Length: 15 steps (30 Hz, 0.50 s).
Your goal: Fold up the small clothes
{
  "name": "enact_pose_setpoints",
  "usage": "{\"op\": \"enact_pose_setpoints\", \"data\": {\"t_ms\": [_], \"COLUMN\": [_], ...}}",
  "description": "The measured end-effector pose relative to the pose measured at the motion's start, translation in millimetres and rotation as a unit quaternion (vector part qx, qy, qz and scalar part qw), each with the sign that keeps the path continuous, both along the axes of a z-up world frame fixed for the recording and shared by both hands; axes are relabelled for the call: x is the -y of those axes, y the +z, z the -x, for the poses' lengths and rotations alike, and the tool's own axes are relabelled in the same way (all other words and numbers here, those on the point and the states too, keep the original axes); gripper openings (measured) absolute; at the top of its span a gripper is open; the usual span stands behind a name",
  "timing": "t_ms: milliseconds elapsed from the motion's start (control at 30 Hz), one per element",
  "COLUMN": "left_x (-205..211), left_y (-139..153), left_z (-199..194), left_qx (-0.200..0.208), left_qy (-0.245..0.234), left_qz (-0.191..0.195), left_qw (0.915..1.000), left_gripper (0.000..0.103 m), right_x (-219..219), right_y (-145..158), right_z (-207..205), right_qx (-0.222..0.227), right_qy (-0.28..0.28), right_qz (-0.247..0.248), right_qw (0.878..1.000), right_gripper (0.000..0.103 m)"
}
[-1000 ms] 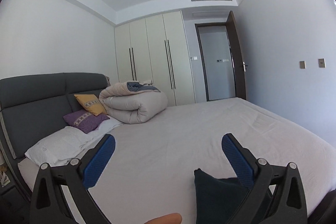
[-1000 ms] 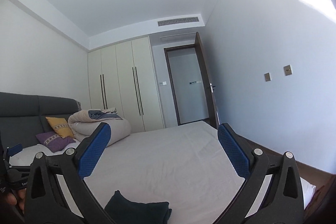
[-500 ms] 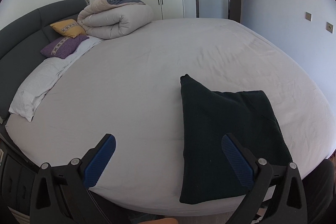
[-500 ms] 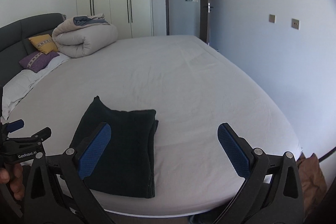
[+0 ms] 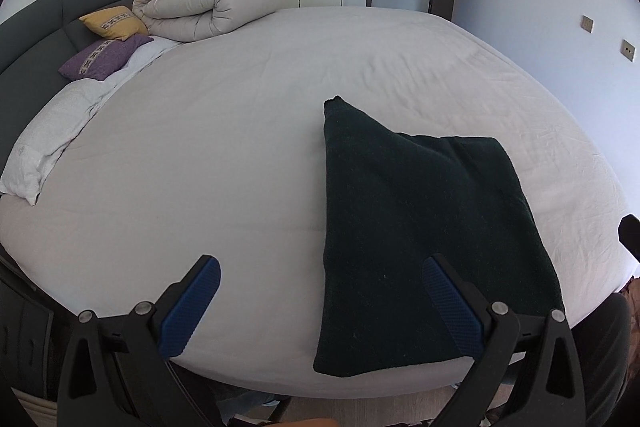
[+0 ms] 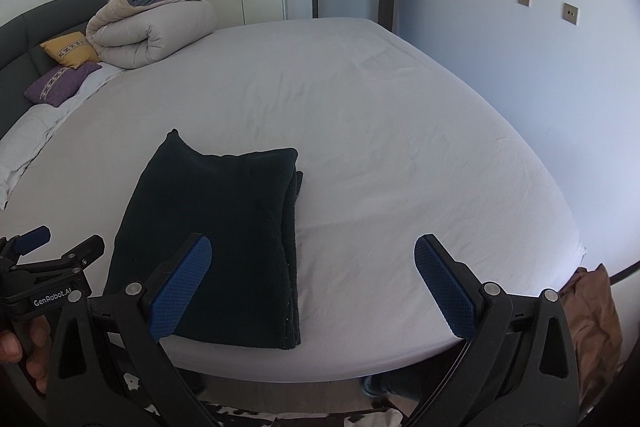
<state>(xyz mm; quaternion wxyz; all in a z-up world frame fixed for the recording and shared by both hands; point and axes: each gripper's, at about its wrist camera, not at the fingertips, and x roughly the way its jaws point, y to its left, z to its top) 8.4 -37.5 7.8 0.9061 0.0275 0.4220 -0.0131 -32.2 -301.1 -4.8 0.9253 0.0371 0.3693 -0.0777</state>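
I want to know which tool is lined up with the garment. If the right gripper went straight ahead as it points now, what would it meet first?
Probably bare bed sheet: the right gripper, open, aims just right of the dark folded cloth. Depth is unclear.

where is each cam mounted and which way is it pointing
Left wrist: on the left gripper, looking over the near edge of the grey-sheeted bed at the folded dark green cloth; both blue-padded fingers show, spread.
Right wrist: on the right gripper, same direction; shows its own spread fingers, plus the left gripper and the hand holding it.
Shared: cloth, bed, rolled beige duvet, wardrobe, door.
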Motion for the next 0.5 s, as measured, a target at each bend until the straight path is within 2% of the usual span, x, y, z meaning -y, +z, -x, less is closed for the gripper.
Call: {"op": "enact_pose_setpoints", "data": {"t_ms": [267, 500], "left_x": [-1, 2], "left_y": [-6, -10], "left_z": [-2, -2], "left_qx": [-0.009, -0.015], "left_qy": [-0.002, -0.005], "left_qz": [0.004, 0.003], "left_qw": [1.0000, 0.9999], "left_gripper": [0.103, 0.103], "right_x": [5, -1], "right_y": [24, 26], "right_z": [12, 10], "right_qx": [-0.005, -0.008], "right_qy": [-0.003, -0.001], "right_qz": [0.001, 0.002], "right_qw": [1.000, 1.000], "right_gripper": [0.103, 0.103]}}
